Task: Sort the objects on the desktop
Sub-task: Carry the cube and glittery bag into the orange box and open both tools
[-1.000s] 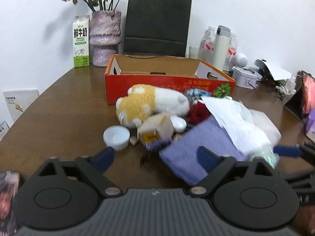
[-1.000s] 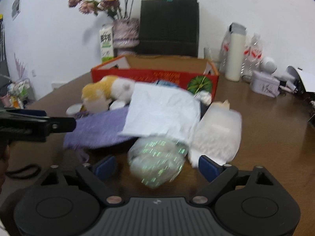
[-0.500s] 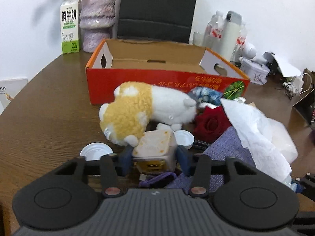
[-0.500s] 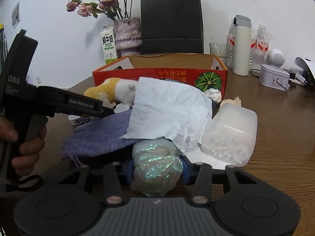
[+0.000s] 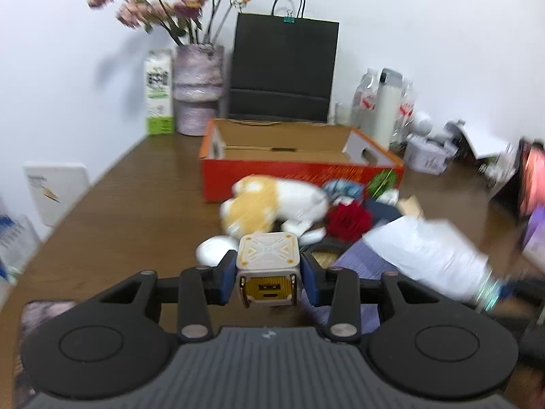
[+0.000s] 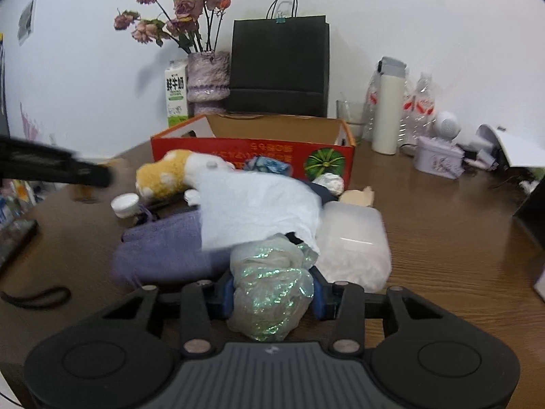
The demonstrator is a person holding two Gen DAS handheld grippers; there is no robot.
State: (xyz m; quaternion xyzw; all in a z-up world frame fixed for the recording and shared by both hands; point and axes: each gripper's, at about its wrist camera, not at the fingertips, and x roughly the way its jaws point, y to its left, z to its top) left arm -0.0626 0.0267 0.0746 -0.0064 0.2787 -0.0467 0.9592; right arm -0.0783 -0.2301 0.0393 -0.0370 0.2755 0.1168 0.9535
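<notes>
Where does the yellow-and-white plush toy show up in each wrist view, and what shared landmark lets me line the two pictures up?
Left wrist view: the plush toy lies at centre, just in front of the red cardboard box, beyond the cube that the left tool holds.
Right wrist view: the plush toy lies left of centre, against the box's front wall, partly under white paper.
Shared landmark: the black paper bag behind the box.

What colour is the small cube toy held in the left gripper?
Small cube toy: cream-white with yellow-orange markings and a yellow front panel; clearest in the left wrist view.
</notes>
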